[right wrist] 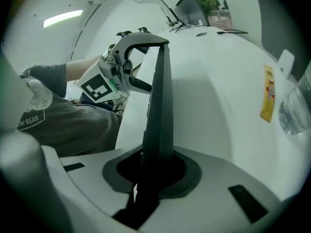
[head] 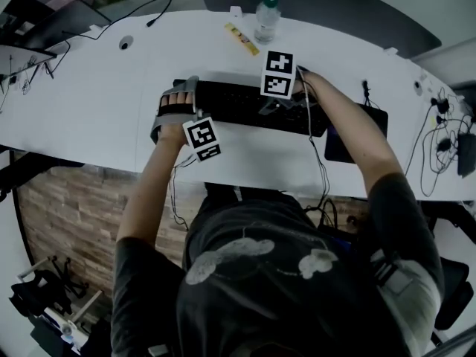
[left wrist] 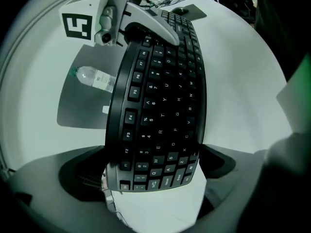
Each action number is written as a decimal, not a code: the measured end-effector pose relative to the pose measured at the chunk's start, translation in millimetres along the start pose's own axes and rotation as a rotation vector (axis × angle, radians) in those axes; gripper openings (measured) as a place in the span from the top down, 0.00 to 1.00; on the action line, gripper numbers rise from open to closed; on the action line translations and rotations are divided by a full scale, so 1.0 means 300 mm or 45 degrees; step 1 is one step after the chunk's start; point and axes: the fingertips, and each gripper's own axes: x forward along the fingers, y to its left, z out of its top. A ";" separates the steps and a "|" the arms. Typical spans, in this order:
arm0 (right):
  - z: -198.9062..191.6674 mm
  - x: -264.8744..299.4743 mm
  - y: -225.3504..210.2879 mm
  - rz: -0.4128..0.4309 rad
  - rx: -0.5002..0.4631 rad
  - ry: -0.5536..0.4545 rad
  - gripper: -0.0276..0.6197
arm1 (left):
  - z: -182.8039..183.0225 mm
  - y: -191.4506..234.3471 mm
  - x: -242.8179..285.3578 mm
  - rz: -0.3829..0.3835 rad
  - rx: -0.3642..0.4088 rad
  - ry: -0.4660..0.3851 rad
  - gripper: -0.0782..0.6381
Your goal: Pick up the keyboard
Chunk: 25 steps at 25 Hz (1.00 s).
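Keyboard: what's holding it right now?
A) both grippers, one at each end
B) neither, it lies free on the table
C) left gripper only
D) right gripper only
A: the left gripper clamps one end of the keyboard across its width, and the right gripper is closed on the thin edge of the other end.

A white table [head: 89, 110] bears a water bottle [head: 266, 19], a yellow strip [head: 242, 39] and a black pad [head: 338, 146].
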 end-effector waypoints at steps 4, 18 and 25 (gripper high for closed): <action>0.004 0.003 0.046 -0.037 -0.031 -0.019 0.86 | -0.023 -0.007 -0.067 0.051 -0.115 -0.001 0.07; 0.016 0.016 0.394 -0.157 0.055 -0.206 0.86 | -0.134 -0.084 -0.489 0.148 -0.811 -0.371 0.07; 0.129 0.031 0.580 -0.308 0.073 -0.566 0.86 | -0.295 -0.203 -0.686 0.221 -1.156 -0.492 0.07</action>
